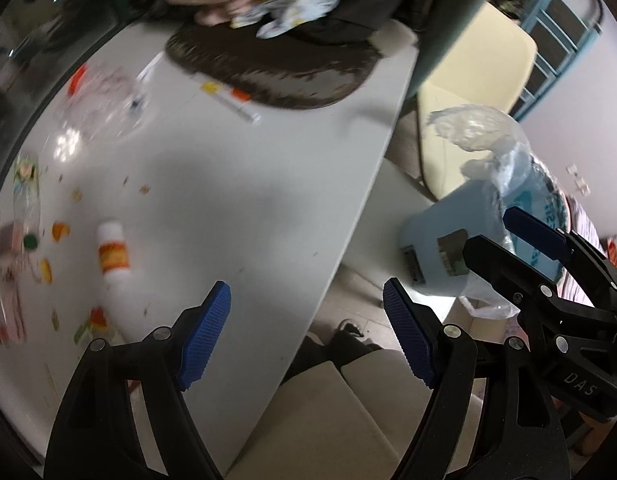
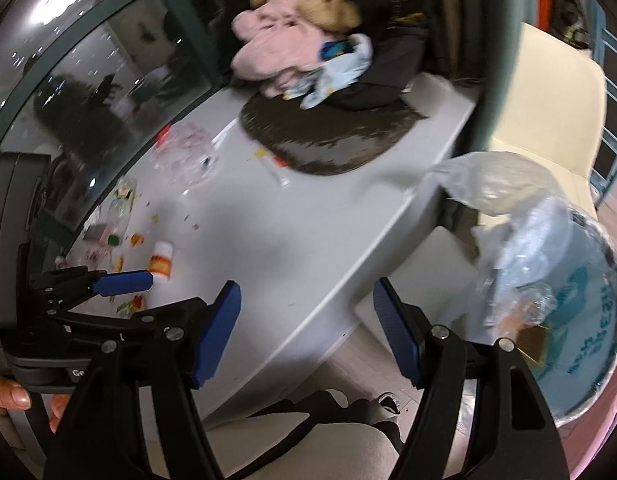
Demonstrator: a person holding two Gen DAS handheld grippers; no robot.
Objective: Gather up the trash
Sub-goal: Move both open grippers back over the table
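Observation:
A white bottle with an orange label (image 1: 114,256) (image 2: 162,262) lies on the white table (image 1: 228,184) (image 2: 268,232), among orange scraps (image 1: 60,232) and wrappers at the left edge. Crumpled clear plastic (image 1: 104,96) (image 2: 184,156) lies farther back. My left gripper (image 1: 308,328) (image 2: 168,290) hangs open over the table's near edge, nothing between its pads. My right gripper (image 2: 308,328) (image 1: 488,230) is open too, over the gap between the table and a light blue bin (image 1: 436,232) (image 2: 580,300) lined with a clear bag (image 1: 480,128) (image 2: 508,200).
A dark furry mat (image 1: 276,68) (image 2: 328,140) and a heap of clothes (image 2: 276,48) fill the table's far end. A cream chair (image 1: 476,80) (image 2: 548,112) stands behind the bin. Dark window glass (image 2: 108,80) runs along the left. A hand (image 2: 8,396) holds the left gripper.

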